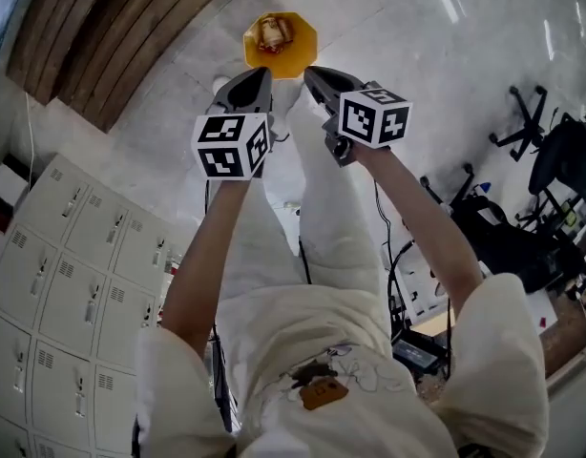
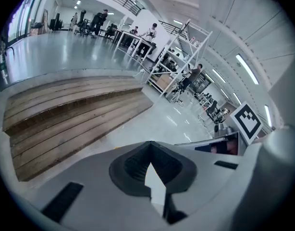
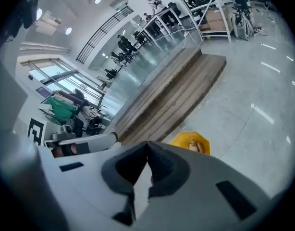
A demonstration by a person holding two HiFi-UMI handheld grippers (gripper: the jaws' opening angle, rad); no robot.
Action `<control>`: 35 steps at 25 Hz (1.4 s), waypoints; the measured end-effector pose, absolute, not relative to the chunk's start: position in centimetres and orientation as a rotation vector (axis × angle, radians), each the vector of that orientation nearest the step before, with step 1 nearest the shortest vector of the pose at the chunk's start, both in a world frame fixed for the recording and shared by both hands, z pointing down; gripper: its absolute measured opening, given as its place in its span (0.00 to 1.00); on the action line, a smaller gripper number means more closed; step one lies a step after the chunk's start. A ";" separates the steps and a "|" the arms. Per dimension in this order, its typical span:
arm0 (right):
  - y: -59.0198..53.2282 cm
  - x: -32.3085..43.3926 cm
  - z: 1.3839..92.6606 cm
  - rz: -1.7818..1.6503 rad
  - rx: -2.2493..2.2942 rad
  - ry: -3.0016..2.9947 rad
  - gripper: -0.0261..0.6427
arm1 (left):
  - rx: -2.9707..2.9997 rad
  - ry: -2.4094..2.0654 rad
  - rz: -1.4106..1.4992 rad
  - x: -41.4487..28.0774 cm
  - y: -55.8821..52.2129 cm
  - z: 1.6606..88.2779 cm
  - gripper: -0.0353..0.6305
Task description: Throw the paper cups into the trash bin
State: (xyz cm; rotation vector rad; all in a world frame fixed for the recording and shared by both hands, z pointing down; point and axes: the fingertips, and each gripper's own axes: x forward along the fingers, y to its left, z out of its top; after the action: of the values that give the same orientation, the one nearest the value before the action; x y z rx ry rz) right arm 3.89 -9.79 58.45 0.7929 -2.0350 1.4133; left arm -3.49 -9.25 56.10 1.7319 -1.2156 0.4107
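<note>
A yellow trash bin [image 1: 304,53] stands on the pale floor ahead of me, with crumpled paper cups [image 1: 274,32] inside it. Both grippers are held side by side just short of the bin. The left gripper [image 1: 264,73] is shut, its dark pads meeting at the tip with nothing between them [image 2: 150,144]. My right gripper [image 1: 310,72] is shut too and holds nothing [image 3: 147,144]. In the right gripper view the bin [image 3: 181,139] shows just past the jaws, with the cups [image 3: 196,147] in it. The left gripper view does not show the bin.
Wooden steps [image 1: 112,36] run along the far left, close to the bin. Grey lockers [image 1: 64,284] stand at my left. Office chairs [image 1: 527,122] and cluttered desks are at the right. People [image 2: 150,32] and shelving stand far off across the glossy floor.
</note>
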 end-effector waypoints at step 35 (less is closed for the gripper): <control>1.7 7.4 23.1 1.021 0.560 -2.428 0.05 | 2.048 -1.306 0.233 -2.6 1.6 21.0 0.06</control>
State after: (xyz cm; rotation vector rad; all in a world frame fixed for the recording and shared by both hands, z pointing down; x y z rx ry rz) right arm 7.38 1.65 23.15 0.5604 -2.4282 1.0209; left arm -2.61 1.65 20.99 2.0476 -1.3063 0.2328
